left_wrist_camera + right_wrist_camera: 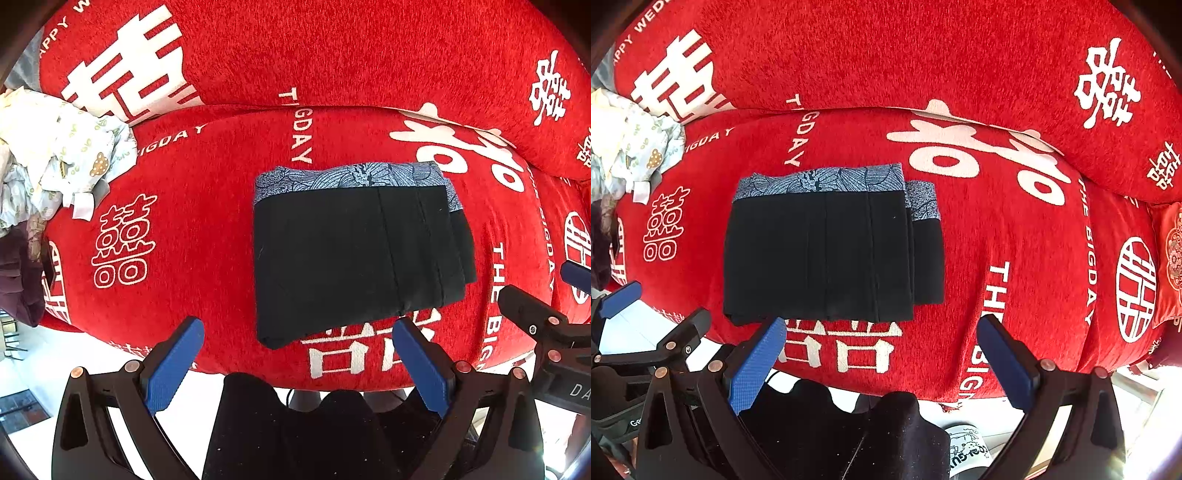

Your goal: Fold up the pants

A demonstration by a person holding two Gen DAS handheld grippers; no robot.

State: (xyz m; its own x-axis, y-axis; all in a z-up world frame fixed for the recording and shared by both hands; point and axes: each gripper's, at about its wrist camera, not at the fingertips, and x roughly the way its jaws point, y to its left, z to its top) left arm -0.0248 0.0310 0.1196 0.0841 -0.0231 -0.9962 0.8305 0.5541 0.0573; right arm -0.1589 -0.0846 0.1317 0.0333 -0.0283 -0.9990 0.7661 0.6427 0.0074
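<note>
Black pants (354,254) with a blue-grey patterned band lie folded into a flat rectangle on the red sofa seat (207,221); they also show in the right wrist view (827,254). My left gripper (297,354) is open and empty, held just in front of the pants' near edge. My right gripper (881,354) is open and empty, near the pants' near right corner. The right gripper also shows at the right edge of the left wrist view (546,317); the left one shows at the left edge of the right wrist view (639,325).
A pile of light patterned clothes (55,155) lies on the seat's left end, with a dark garment (18,273) below it. The red backrest (332,48) rises behind. A red cushion (1171,258) is at the right. Floor lies below the seat's front edge.
</note>
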